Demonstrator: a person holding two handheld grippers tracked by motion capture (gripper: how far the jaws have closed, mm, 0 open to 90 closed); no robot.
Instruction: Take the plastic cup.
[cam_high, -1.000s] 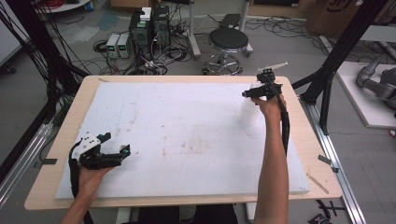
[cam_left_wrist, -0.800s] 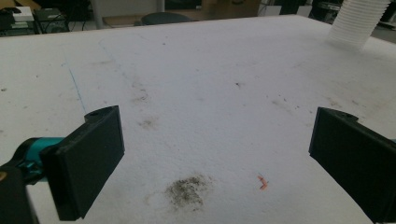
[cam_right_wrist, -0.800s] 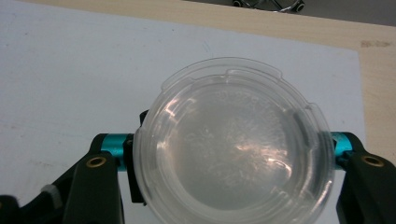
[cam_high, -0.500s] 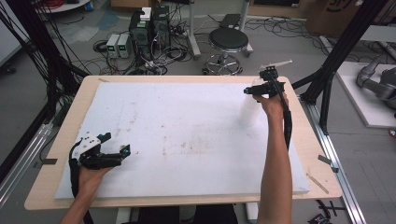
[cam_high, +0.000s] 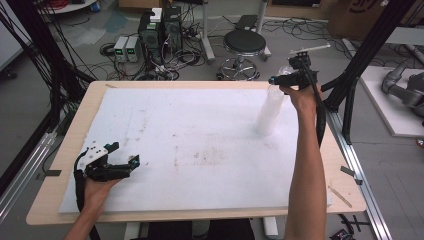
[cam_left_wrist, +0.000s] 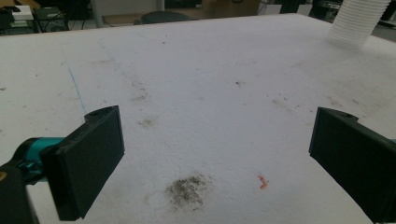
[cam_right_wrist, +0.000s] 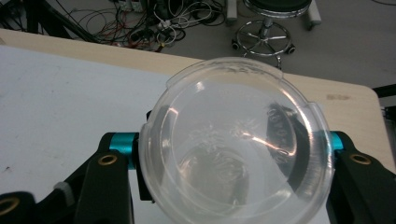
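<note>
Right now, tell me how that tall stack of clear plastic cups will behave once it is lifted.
The stack of cups looks thin-walled and see-through, so probably light and easily crushed. It is tall and narrow, so likely to tip or sway. The right claw grips only the top cup, so lower cups may slide off.

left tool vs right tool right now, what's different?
The left tool is open with nothing between its jaws; the right tool is shut on a stack of clear plastic cups. The left tool sits low at the near left part of the white board; the right tool is raised at the top of the stack near the far right edge. Both have black jaws and teal fittings.
</note>
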